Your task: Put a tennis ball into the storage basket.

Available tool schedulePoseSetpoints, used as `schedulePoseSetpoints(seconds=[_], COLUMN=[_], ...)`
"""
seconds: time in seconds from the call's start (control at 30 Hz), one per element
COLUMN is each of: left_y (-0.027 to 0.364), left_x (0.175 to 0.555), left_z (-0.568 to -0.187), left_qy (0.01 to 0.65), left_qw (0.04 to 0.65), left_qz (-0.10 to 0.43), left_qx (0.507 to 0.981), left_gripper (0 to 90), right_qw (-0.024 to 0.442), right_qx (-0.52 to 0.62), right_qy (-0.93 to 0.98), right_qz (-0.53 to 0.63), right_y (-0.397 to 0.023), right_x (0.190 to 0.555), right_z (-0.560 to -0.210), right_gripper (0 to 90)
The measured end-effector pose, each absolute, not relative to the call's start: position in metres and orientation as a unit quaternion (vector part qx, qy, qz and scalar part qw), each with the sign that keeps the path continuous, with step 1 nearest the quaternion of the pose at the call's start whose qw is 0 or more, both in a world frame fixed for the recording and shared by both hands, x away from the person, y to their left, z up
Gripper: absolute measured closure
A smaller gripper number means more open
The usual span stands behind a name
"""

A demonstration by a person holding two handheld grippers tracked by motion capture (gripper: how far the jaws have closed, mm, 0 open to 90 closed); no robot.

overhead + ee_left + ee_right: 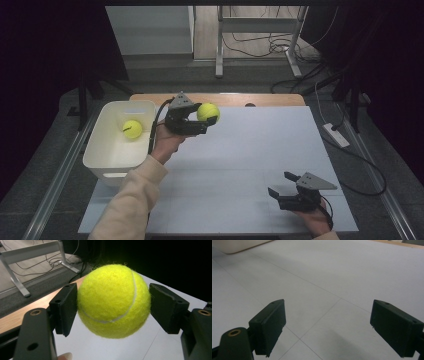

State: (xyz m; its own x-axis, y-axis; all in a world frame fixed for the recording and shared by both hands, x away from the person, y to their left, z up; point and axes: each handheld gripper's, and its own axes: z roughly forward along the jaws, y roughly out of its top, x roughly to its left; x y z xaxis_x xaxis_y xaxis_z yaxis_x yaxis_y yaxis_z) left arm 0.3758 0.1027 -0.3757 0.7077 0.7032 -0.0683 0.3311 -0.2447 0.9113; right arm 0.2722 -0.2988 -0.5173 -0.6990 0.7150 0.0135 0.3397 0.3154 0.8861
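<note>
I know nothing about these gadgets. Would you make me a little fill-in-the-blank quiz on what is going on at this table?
1. The left hand-held gripper is shut on a yellow ____.
2. A second tennis ball lies inside the white ____.
3. The jaws of the right hand-held gripper stand ____, with nothing between them.
4. The held tennis ball is raised above the ____, to the right of the bin.

Missing words: tennis ball; bin; open; table

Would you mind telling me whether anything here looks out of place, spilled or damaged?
Nothing stands out. One ball lies in the white bin, the left tongs hold another ball squarely above the table, and the right tongs stand open with nothing between them. No spill or damage shows.
</note>
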Motion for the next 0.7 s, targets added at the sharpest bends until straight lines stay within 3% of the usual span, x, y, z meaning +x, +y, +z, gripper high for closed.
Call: schedulePoseSetpoints(seconds=[0.7], left_y=[0.122], left_x=[0.366], left_z=[-0.367], left_qy=[0.344], left_qw=[0.517], left_qz=[0.197], left_qx=[0.759], left_gripper=[27.5], right_qw=[0.199], right_qx=[0.336], right_qy=[0.785], right_qz=[0.481], right_y=[-0.3], right_x=[0.272], right_z=[-0.516], right_gripper=[13.5])
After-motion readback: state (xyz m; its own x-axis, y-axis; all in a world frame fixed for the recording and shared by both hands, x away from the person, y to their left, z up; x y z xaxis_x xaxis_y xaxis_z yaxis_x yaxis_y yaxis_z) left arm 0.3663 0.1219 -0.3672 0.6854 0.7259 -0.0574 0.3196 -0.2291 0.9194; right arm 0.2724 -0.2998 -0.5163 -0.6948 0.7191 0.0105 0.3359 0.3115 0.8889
